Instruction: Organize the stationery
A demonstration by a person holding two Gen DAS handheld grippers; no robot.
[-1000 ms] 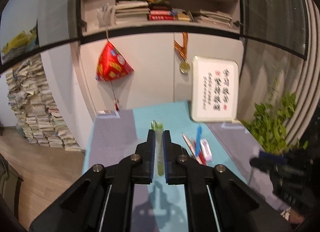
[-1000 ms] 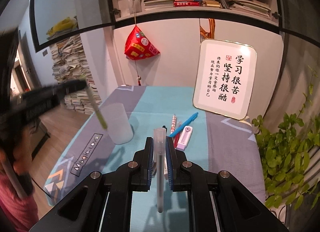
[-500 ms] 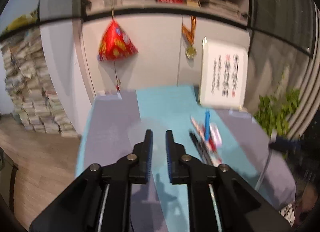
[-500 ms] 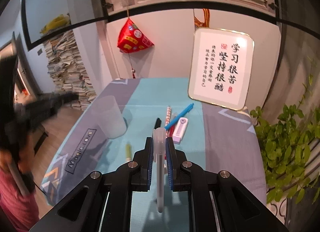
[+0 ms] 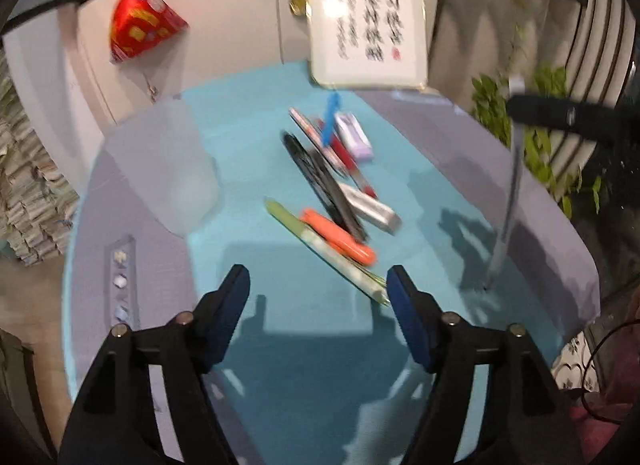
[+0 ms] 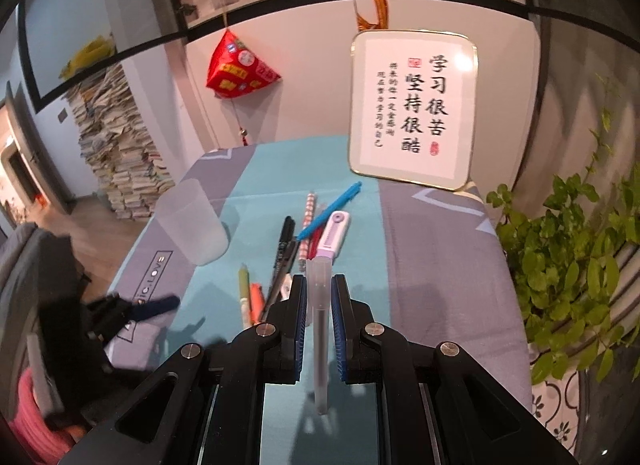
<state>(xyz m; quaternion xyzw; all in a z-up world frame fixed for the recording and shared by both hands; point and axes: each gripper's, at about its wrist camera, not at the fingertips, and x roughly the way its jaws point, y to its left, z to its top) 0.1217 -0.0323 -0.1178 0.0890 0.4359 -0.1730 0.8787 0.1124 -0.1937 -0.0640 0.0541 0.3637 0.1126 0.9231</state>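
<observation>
My left gripper [image 5: 318,285] is open and empty above the teal mat, just in front of a green pen [image 5: 320,245] and an orange marker [image 5: 338,237] lying there. More pens, a black marker [image 5: 320,181], a blue pen [image 5: 330,125] and a lilac eraser [image 5: 354,135] lie beyond. A frosted plastic cup [image 5: 168,165] stands upright at the left. My right gripper [image 6: 319,293] is shut on a translucent pen [image 6: 320,329], held upright above the mat; it also shows in the left wrist view [image 5: 508,201]. The cup [image 6: 192,221] and pen pile [image 6: 304,233] lie ahead of it.
A framed calligraphy board [image 6: 412,113] leans on the wall at the back of the table. A potted plant [image 6: 576,265] stands off the right edge. Stacks of papers [image 6: 120,153] stand on the floor at the left. The left gripper shows low at the left [image 6: 132,313].
My left gripper let go of the green pen, which now lies on the mat, and opened wide while tilting down. My right gripper still holds its pen and moved little.
</observation>
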